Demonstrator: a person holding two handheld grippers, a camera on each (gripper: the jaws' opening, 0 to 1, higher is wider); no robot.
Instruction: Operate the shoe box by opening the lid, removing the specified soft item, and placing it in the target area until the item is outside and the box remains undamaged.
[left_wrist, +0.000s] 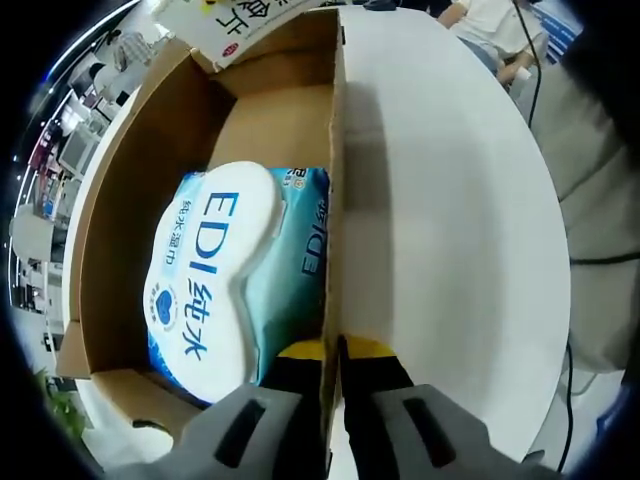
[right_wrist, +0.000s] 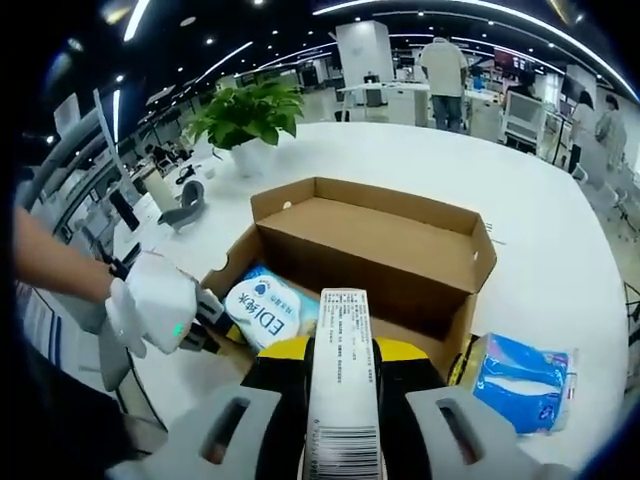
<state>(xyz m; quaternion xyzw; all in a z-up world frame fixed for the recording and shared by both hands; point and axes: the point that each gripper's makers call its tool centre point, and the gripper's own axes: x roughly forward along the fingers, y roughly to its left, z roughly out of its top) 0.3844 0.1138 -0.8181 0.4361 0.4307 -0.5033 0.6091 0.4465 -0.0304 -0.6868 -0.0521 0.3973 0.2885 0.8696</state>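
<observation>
Two steps remain, by my judgement: the shoe box (right_wrist: 375, 255) already stands open on the white surface (right_wrist: 540, 210), but the soft item, a wet-wipe pack (left_wrist: 235, 285), lies inside it and has not yet been lifted out or set down outside.

The left hand-held gripper (left_wrist: 333, 375) is closed on the box's side wall, one jaw inside and one outside the cardboard edge, apparently steadying the box. The right hand-held gripper (right_wrist: 342, 375) is clamped on a long white flap with a barcode label (right_wrist: 342, 400), which looks like the lid edge held back toward the camera; I cannot tell for sure where that flap joins the box.

The pack rests on the box floor near the wall the left hand-held gripper holds, printed in blue with "EDI" on a white oval panel over a pale teal wrapper, plump and slightly crinkled, so likely to give under a pinch. In the right gripper view a gloved hand (right_wrist: 150, 305) sits just beside the box's near corner.

A second blue-and-white pack (right_wrist: 525, 380) lies on the surface outside the box. The cardboard looks intact, with no tears visible
</observation>
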